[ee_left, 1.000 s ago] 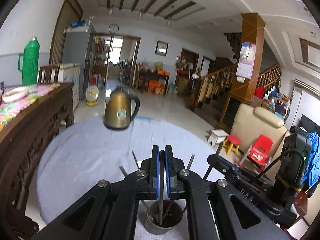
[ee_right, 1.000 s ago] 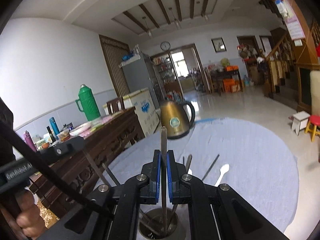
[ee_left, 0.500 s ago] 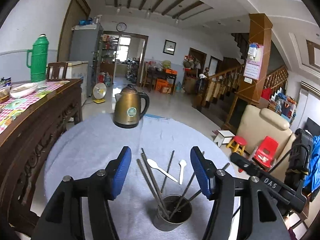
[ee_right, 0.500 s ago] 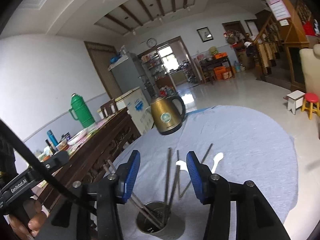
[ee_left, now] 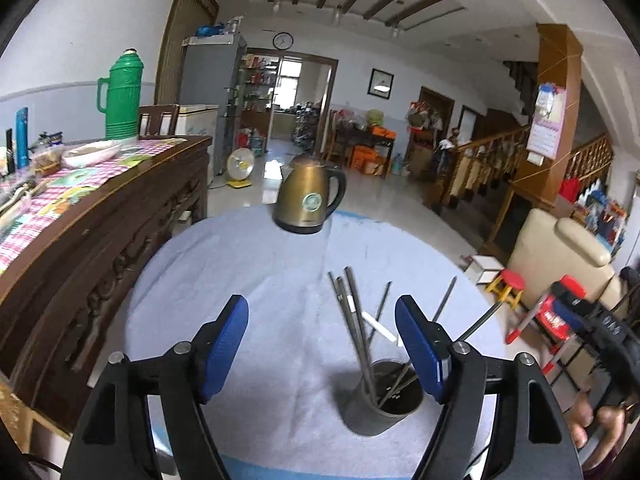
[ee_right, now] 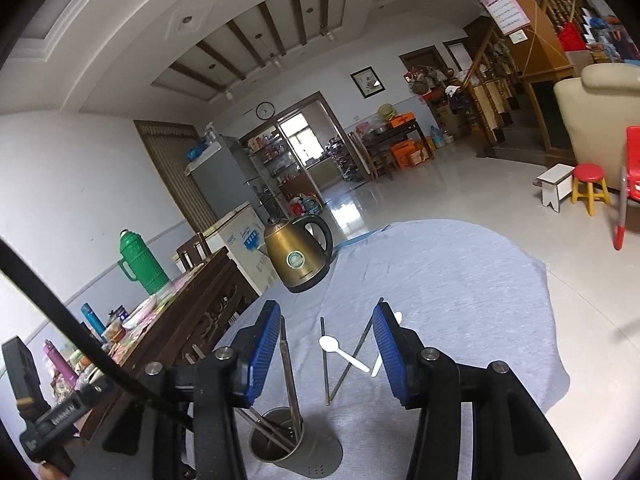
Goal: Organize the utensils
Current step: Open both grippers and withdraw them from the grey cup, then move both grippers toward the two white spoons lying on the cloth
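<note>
Left wrist: metal cup [ee_left: 382,398] sits near right fingertip [ee_left: 420,344], untouched.

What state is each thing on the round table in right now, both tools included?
Left tool: open, empty; its jaws have just been opening.
Right tool: open, empty; its jaws opened within the last second.
Metal cup: upright, holding several chopsticks.
Chopsticks: two lying loose on the cloth.
White spoons: two lying on the cloth.
Kettle: upright, lid shut.
</note>
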### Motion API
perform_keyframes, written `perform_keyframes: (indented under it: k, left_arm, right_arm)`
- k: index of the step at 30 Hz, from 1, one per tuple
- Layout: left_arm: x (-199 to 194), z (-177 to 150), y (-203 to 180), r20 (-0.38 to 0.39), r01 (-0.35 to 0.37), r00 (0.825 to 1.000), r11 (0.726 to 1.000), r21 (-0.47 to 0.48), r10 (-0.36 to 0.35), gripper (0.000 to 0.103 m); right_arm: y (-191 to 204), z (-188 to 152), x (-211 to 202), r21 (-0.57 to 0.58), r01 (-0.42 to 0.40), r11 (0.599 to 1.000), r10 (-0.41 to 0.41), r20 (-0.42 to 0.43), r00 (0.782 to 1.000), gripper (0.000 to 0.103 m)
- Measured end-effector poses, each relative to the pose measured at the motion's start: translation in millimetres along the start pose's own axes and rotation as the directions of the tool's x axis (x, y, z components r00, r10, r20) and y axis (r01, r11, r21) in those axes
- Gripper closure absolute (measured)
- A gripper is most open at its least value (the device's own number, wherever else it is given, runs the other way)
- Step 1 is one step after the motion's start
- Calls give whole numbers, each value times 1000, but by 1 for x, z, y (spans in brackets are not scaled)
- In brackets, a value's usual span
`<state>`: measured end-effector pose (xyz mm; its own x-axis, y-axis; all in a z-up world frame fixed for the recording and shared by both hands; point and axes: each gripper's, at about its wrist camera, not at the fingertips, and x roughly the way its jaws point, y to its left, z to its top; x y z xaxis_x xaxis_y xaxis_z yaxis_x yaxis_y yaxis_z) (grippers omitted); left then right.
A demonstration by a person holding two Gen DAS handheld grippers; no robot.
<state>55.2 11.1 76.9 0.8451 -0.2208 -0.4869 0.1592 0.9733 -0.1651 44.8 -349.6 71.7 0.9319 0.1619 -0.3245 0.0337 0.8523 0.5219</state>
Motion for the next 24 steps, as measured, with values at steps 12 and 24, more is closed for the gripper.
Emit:
perform_keyframes:
  k: [12,24]
  left_arm:
    - [-22,-13,11,-24,-103,994,994,35,104,21]
    - [-1,-22,51,-93,-169,982,985,-24,166,18]
  right_arm:
    - [5,5,-36,1,32,999,-32,43,999,48]
    - [-5,10,-27,26,62,998,-63,15,998,44]
